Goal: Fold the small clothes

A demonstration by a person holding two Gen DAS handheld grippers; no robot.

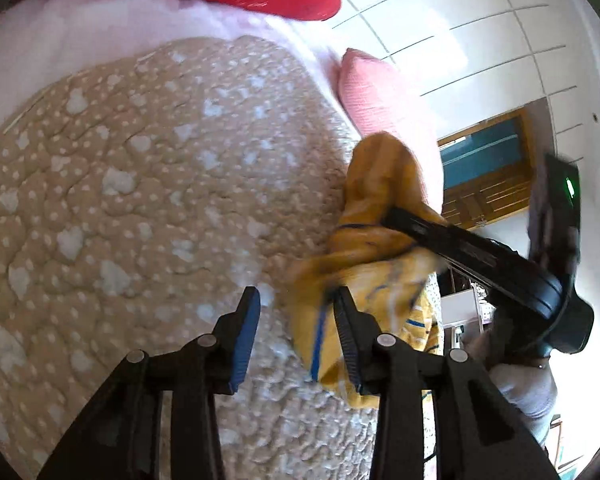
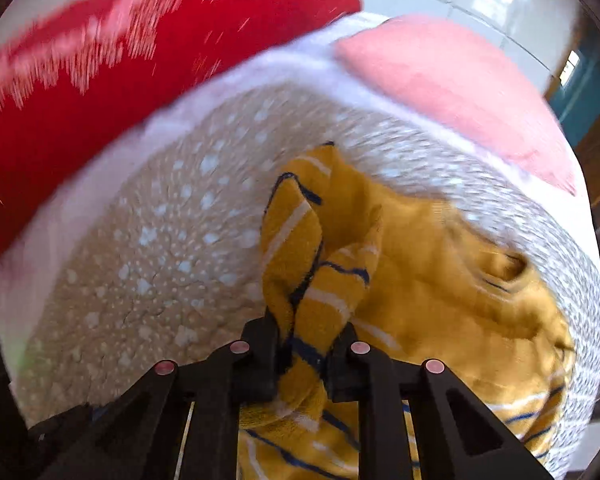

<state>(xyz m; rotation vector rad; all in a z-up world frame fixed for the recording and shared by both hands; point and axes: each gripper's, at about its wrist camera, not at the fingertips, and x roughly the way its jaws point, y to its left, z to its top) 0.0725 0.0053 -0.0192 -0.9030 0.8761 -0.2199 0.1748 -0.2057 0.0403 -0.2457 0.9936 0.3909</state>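
A wide bare stretch of the beige dotted quilt (image 1: 132, 184) is seen to the left of the left gripper (image 1: 296, 340), and room for passage is offered there. On its right side the way is blocked by the bunched yellow garment (image 1: 380, 248) and by the right gripper (image 1: 500, 264) that crosses above it. Farther back, the quilt is bordered by a red cushion (image 2: 100, 92) and a pink pillow (image 2: 452, 92). In the right wrist view, the right part of the quilt is covered by the garment.
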